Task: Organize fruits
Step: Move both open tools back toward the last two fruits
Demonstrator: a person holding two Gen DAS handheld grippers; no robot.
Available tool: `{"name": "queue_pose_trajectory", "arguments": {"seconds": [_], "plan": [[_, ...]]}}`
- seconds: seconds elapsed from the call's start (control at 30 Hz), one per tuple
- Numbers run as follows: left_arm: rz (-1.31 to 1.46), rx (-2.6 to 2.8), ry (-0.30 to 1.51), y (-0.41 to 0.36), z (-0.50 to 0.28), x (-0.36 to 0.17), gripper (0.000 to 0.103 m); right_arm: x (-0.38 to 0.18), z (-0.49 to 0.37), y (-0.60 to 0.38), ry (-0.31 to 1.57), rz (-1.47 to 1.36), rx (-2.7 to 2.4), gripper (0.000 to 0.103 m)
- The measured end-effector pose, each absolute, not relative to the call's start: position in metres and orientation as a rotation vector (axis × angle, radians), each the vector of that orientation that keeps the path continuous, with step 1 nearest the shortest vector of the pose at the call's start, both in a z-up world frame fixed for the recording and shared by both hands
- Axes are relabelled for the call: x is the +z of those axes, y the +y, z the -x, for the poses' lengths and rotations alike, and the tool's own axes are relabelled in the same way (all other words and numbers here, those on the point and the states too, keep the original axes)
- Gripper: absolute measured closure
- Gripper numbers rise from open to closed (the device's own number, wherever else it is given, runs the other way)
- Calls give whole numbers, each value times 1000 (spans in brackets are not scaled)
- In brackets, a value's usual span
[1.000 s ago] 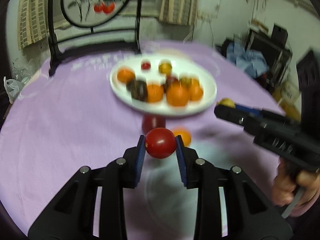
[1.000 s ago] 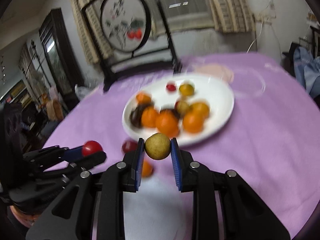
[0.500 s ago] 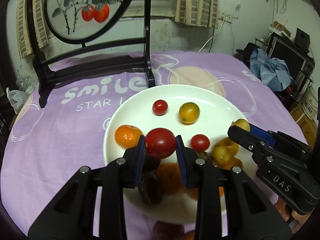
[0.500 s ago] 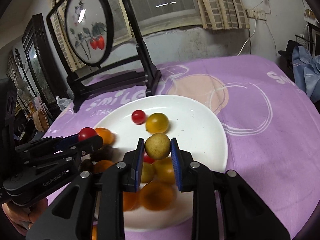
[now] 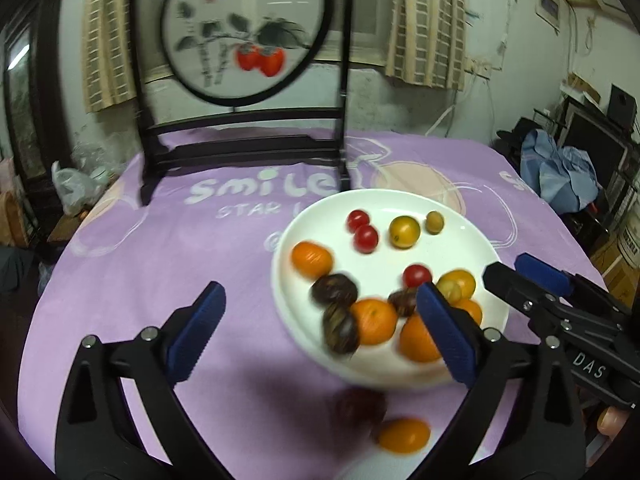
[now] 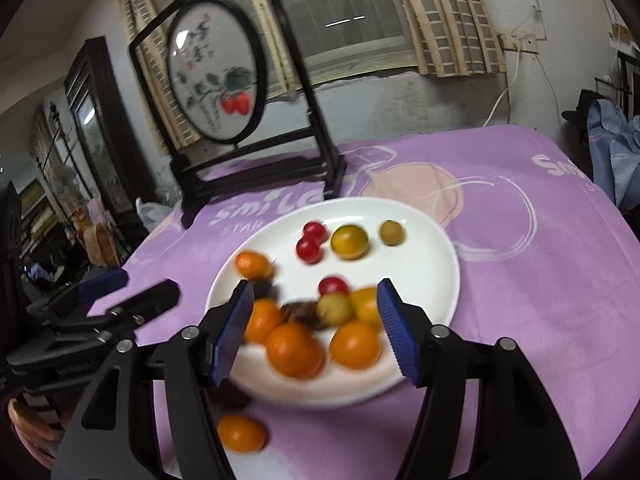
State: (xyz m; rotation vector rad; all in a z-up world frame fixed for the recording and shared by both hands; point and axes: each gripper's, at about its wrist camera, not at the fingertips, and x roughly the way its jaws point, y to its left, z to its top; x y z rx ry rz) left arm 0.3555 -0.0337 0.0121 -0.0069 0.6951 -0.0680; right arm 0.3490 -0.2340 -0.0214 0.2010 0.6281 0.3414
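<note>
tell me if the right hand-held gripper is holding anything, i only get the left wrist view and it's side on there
Observer: No. The right wrist view shows the right hand-held gripper head-on. Its jaws have just been opening, and nothing is between them.
Operator: what's in front of it
Observer: The white plate. An orange fruit sits near its front rim, seen whole between the pads.
</note>
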Motion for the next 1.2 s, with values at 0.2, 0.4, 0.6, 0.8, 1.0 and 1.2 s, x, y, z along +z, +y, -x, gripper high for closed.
{"name": "queue_pose_trajectory", "arguments": {"seconds": [0.2,0.4,0.6,0.8,1.0,1.2], "plan": [[68,35,700,7,-304,-11,2,-43,-308,-214,694,-133,400,39],[146,124,791,43,-293,-39,2,-68,-283,-171,770,28,467,39],[179,115,772,48,-286,-34,2,-81,-286,-154,803,110,478,39],[169,125,789,46,-289,-37,2,-82,-291,-148,796,147,478,39],[224,127,780,55,-287,-33,2,-86,-300,-142,827,149,486,39],[231,129,787,56,-289,-34,2,-91,-307,-137,862,156,491,49]]}}
